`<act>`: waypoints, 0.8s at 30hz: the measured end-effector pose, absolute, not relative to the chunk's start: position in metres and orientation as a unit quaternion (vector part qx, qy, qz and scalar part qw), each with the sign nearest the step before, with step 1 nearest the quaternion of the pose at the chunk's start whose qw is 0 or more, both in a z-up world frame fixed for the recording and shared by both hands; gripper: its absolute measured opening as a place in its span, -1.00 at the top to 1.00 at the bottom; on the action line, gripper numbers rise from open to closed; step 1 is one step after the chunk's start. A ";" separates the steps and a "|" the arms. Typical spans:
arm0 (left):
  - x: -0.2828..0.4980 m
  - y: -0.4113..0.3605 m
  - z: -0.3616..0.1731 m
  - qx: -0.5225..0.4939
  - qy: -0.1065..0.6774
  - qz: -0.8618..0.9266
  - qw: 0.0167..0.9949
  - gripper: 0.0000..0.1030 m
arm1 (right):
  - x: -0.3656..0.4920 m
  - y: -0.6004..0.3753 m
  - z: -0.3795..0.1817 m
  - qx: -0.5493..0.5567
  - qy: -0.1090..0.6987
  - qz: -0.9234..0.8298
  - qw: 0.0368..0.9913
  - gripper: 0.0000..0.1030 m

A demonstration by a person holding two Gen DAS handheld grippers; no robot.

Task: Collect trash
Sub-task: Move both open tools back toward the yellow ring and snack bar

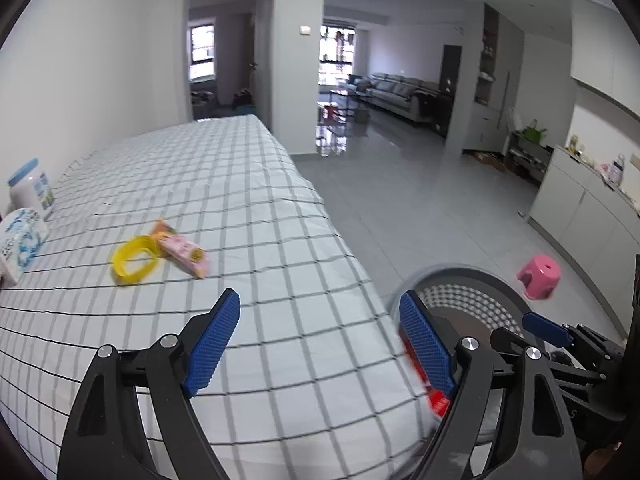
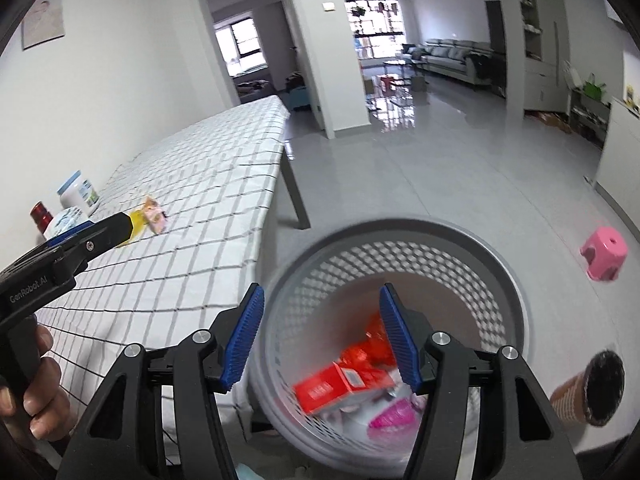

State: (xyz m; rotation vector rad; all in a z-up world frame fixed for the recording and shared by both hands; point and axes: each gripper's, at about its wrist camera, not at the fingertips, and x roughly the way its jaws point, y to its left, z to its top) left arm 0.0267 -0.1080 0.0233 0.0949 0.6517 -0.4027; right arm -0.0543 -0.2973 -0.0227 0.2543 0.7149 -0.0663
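Your worktop [image 1: 248, 184] wears a white grid cloth and runs along the wall toward a doorway; grey tiles stretch right to a sofa [image 1: 400, 90]. From the left: a blue-lidded jar [image 1: 30, 190], a tissue pack [image 1: 18, 240], then the remaining trash, a yellow ring [image 1: 134, 260] touching a pink wrapper [image 1: 184, 252]. Your left claw [image 1: 320, 344] hangs wide and empty over the cloth's edge. Your right claw [image 2: 322, 340] gapes, empty, above the bin [image 2: 508, 280], which holds red and pink packets. A pink stool [image 2: 604, 254] stands well apart.
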 end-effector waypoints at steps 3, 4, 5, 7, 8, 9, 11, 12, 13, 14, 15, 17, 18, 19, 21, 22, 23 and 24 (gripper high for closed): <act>0.034 -0.089 0.028 0.041 0.305 -0.175 0.935 -0.65 | -0.041 -0.282 -0.016 0.114 0.342 -0.014 0.933 -0.23; 0.036 -0.084 0.029 0.040 0.303 -0.170 0.937 -0.66 | -0.038 -0.278 -0.015 0.112 0.340 -0.011 0.934 -0.27; 0.038 -0.080 0.030 0.038 0.301 -0.164 0.939 -0.67 | -0.034 -0.274 -0.013 0.110 0.336 -0.007 0.935 -0.29; 0.043 -0.069 0.030 0.034 0.297 -0.153 0.942 -0.75 | -0.025 -0.264 -0.010 0.105 0.325 -0.002 0.940 -0.37; 0.047 -0.063 0.030 0.032 0.295 -0.146 0.944 -0.77 | -0.019 -0.258 -0.008 0.100 0.322 0.003 0.941 -0.37; 0.051 -0.057 0.030 0.029 0.294 -0.140 0.945 -0.79 | -0.015 -0.255 -0.007 0.097 0.321 0.005 0.942 -0.37; 0.059 -0.046 0.028 0.024 0.297 -0.132 0.945 -0.79 | -0.003 -0.244 -0.006 0.086 0.323 0.011 0.942 -0.37; 0.062 -0.041 0.027 0.022 0.298 -0.129 0.945 -0.79 | 0.001 -0.241 -0.005 0.082 0.323 0.012 0.943 -0.38; 0.067 -0.035 0.026 0.018 0.300 -0.123 0.946 -0.79 | 0.007 -0.236 -0.004 0.077 0.324 0.015 0.943 -0.41; 0.072 -0.029 0.025 0.015 0.302 -0.118 0.946 -0.79 | 0.012 -0.232 -0.004 0.072 0.324 0.017 0.943 -0.42; 0.075 -0.025 0.024 0.013 0.303 -0.114 0.946 -0.79 | 0.019 -0.226 -0.003 0.065 0.324 0.020 0.943 -0.42; 0.085 -0.012 0.021 0.007 0.306 -0.103 0.947 -0.79 | 0.031 -0.215 -0.003 0.054 0.327 0.027 0.943 -0.42; 0.090 -0.006 0.020 0.004 0.308 -0.098 0.946 -0.79 | 0.036 -0.211 -0.003 0.051 0.328 0.030 0.943 -0.42; 0.093 -0.002 0.019 0.003 0.310 -0.095 0.946 -0.79 | 0.044 -0.206 -0.003 0.047 0.331 0.035 0.942 -0.42; 0.102 0.009 0.017 0.001 0.314 -0.084 0.946 -0.79 | 0.055 -0.197 -0.003 0.046 0.338 0.048 0.939 -0.43; 0.105 0.013 0.017 0.001 0.315 -0.079 0.946 -0.79 | 0.062 -0.192 -0.004 0.045 0.341 0.053 0.937 -0.43; 0.108 0.017 0.018 0.001 0.316 -0.075 0.946 -0.79 | 0.070 -0.186 -0.004 0.041 0.344 0.056 0.936 -0.43; 0.113 0.023 0.017 0.000 0.318 -0.069 0.946 -0.79 | 0.074 -0.182 -0.004 0.037 0.346 0.058 0.936 -0.43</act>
